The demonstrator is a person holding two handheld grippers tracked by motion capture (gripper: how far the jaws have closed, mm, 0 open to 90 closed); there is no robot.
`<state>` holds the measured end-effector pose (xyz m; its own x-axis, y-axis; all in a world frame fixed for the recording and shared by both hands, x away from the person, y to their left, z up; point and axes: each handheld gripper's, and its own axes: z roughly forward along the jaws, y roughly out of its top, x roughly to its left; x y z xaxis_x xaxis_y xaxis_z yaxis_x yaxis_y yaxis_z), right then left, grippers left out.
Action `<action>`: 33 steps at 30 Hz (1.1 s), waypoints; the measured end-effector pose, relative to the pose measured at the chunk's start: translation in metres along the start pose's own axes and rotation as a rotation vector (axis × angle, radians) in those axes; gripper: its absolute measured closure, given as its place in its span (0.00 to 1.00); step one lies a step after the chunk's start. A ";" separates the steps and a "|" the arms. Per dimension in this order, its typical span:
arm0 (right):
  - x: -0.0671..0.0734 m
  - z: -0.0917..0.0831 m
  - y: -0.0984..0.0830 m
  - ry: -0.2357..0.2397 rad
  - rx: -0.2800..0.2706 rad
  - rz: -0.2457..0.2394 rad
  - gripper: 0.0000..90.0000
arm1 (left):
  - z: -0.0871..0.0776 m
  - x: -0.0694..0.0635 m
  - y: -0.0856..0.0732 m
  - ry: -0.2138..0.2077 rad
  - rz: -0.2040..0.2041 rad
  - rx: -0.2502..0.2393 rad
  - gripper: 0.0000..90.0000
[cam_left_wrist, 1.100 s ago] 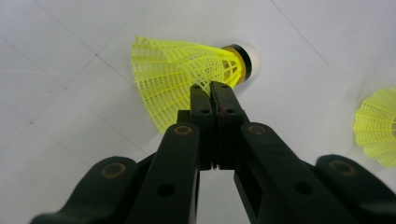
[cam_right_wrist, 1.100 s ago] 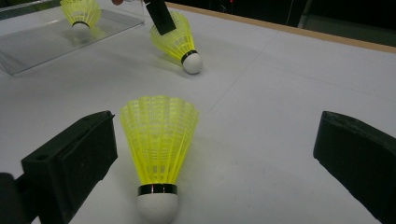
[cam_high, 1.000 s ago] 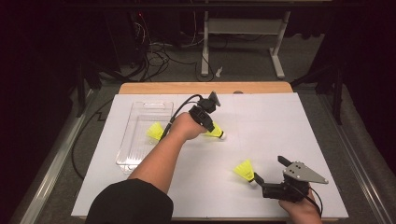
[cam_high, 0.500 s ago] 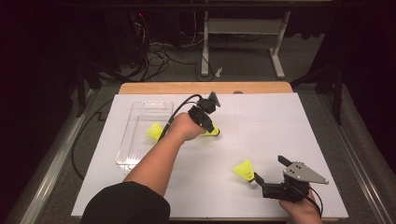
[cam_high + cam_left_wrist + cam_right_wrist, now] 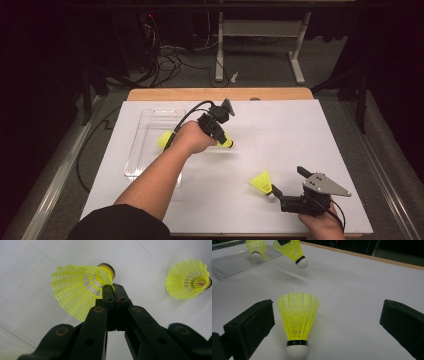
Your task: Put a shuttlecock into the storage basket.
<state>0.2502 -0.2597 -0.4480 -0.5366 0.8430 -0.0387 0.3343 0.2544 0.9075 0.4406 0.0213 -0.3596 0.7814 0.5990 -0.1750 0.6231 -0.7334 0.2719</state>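
My left gripper (image 5: 223, 136) is shut on the skirt of a yellow shuttlecock (image 5: 227, 142) and holds it just above the white table, right of the tray. In the left gripper view its jaws (image 5: 112, 287) pinch the mesh skirt (image 5: 77, 287), with the cork beyond the tips. A second shuttlecock (image 5: 261, 182) lies on the table at the front right. My right gripper (image 5: 278, 192) stands open behind its cork. In the right gripper view (image 5: 328, 317) that shuttlecock (image 5: 298, 315) sits between the wide jaws, nearer the left one and untouched. A third shuttlecock (image 5: 164, 139) rests in the tray.
A clear plastic tray (image 5: 150, 120) lies at the table's left side, partly under my left forearm. The white sheet (image 5: 300, 135) covers the tabletop, with a wooden edge at the back. Another shuttlecock (image 5: 188, 278) shows at the right of the left gripper view.
The left gripper has risen a little with its shuttlecock and shifted slightly toward the tray. The right gripper and the shuttlecock before it have stayed put.
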 end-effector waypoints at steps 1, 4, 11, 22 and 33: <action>0.000 0.000 0.000 0.001 0.001 -0.001 0.00 | -0.001 -0.001 -0.002 -0.001 -0.004 -0.001 1.00; 0.001 0.000 0.001 0.001 0.000 -0.004 0.00 | -0.005 -0.003 -0.007 -0.005 -0.010 0.000 1.00; 0.001 0.000 0.001 0.000 0.001 -0.007 0.00 | -0.009 -0.008 -0.017 -0.004 0.006 0.006 1.00; 0.002 0.000 0.001 0.000 0.001 -0.008 0.00 | -0.019 -0.012 -0.030 -0.017 0.024 0.008 1.00; 0.003 0.001 0.001 0.002 0.006 -0.008 0.00 | -0.030 -0.017 -0.039 -0.014 0.041 -0.009 1.00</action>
<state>0.2493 -0.2568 -0.4475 -0.5407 0.8400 -0.0457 0.3343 0.2644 0.9046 0.4018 0.0491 -0.3386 0.8067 0.5639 -0.1768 0.5903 -0.7541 0.2880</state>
